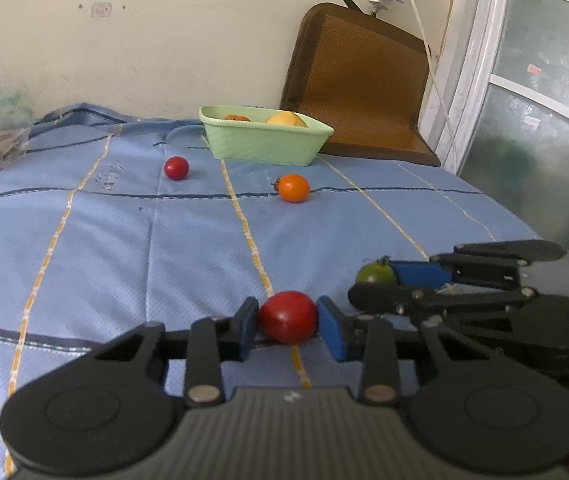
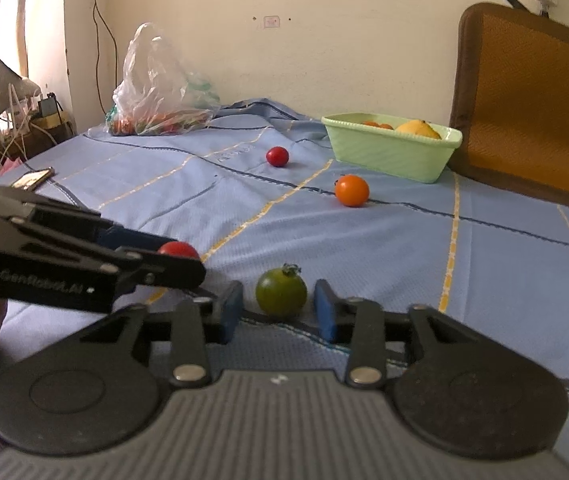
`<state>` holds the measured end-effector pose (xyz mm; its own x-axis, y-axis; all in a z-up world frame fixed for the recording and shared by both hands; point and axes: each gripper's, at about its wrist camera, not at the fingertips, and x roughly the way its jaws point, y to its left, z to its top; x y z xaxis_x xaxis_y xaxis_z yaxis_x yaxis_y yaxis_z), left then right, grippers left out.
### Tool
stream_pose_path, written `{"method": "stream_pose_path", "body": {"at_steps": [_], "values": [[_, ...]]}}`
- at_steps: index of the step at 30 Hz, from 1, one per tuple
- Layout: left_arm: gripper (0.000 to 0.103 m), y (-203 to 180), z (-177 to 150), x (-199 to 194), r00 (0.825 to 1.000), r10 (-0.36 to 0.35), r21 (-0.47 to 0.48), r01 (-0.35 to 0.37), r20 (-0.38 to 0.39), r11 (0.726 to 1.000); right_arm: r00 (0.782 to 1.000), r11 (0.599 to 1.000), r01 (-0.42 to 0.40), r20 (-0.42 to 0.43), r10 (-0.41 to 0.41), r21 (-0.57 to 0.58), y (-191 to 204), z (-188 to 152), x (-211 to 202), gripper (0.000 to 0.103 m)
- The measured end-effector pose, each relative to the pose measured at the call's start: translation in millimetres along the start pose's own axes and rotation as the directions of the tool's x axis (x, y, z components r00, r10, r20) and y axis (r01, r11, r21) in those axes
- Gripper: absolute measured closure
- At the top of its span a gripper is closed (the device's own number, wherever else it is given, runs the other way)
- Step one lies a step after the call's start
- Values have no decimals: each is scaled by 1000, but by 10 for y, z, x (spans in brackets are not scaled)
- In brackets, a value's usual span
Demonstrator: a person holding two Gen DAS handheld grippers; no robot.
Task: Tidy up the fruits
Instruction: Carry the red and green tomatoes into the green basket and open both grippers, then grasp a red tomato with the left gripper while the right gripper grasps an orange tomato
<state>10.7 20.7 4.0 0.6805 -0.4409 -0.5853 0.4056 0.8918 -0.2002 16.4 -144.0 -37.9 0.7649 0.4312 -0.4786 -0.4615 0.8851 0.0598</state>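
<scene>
Down at the near end of the pale blue checked cloth (image 1: 104,260), the left gripper (image 1: 288,322) is clamped on a round red tomato (image 1: 287,316), with both blue pads pressed against its sides. Just to its right, the right gripper (image 2: 278,306) straddles a green tomato with a stem (image 2: 281,291). A thin sliver shows on each side, so its pads are not pressing. The two tools lie close, almost touching. Ahead, the cloth is open up to a small red tomato (image 1: 176,167) and an orange tomato (image 1: 293,187), well apart from each other. Behind them a light green plastic basket (image 1: 260,146) holding orange and yellow fruit stands just beside a brown woven mat (image 1: 356,88). The cloth's right edge drops off near the right gripper.
</scene>
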Motion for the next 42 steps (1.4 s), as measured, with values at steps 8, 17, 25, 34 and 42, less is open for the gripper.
{"method": "stream_pose_path", "body": {"at_steps": [8,17,25,34,42], "values": [[70,205,801,318,995,-94,-40,96,40,995,997,1000,3,84,-2,-7,-283,432,127,74],[70,478,1818,1253,996,-65,-110,72,66,991,976,995,93,193,-100,42,-862,1040,800,74],[52,702,1917,1621,999,-31,-155,36,34,987,984,996,75,159,-81,42,-1039,1135,1233,71],[50,990,1779,1150,995,-15,-227,36,95,973,976,992,62,200,-82,106,-1093,1145,939,62],[43,986,1316,1004,996,84,-134,-80,25,988,998,991,-48,51,42,122,-826,709,753,48]]}}
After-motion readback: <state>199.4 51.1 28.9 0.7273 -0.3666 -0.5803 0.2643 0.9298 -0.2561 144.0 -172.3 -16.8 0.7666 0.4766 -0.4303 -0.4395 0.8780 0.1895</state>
